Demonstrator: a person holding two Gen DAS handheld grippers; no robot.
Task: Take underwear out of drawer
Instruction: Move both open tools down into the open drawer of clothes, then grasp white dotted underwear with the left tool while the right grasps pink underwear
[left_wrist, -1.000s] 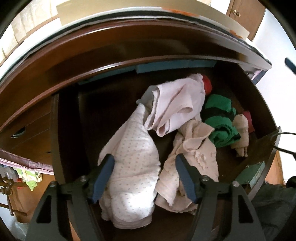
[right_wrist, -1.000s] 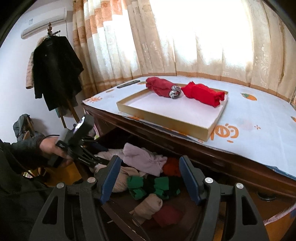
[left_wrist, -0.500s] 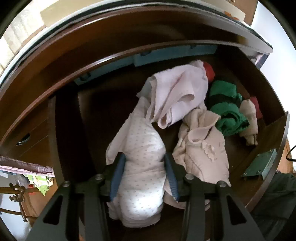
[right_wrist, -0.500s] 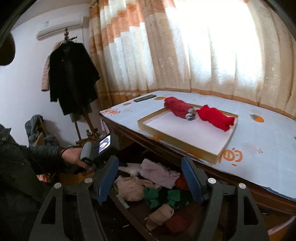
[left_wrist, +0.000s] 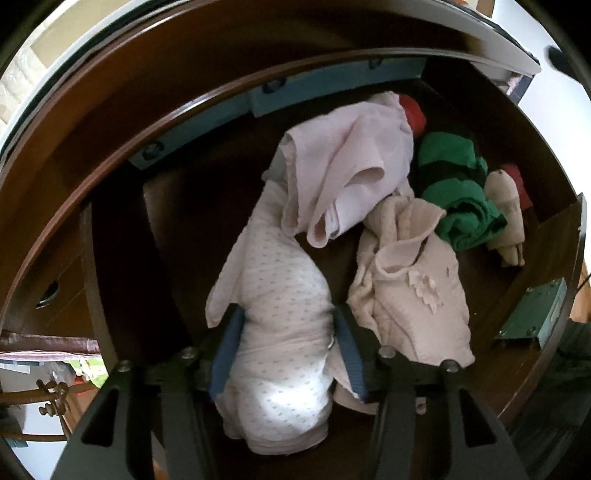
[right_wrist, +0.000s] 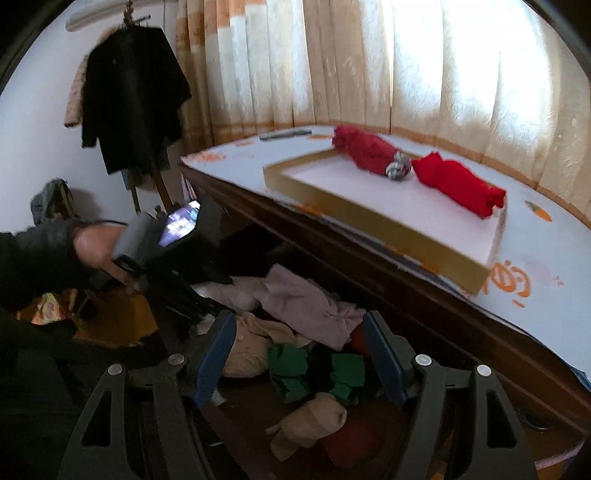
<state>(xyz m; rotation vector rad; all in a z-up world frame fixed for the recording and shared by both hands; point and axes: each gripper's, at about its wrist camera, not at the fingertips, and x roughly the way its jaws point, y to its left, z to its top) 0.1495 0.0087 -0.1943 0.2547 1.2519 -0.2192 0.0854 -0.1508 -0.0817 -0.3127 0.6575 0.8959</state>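
My left gripper has just been closing and now pinches the dotted underwear, which still lies at the near left of the drawer. Lifting it out remains, I judge. My right gripper hangs wide and empty over the pile.

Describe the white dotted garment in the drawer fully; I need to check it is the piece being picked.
The dotted garment is a soft, whitish knit with small pale dots, bunched into a long lump with a hemmed edge nearest the camera. It lies at the left of the pile in the open drawer, its far end under a pale pink garment. The left gripper has just closed its blue pads on its sides.
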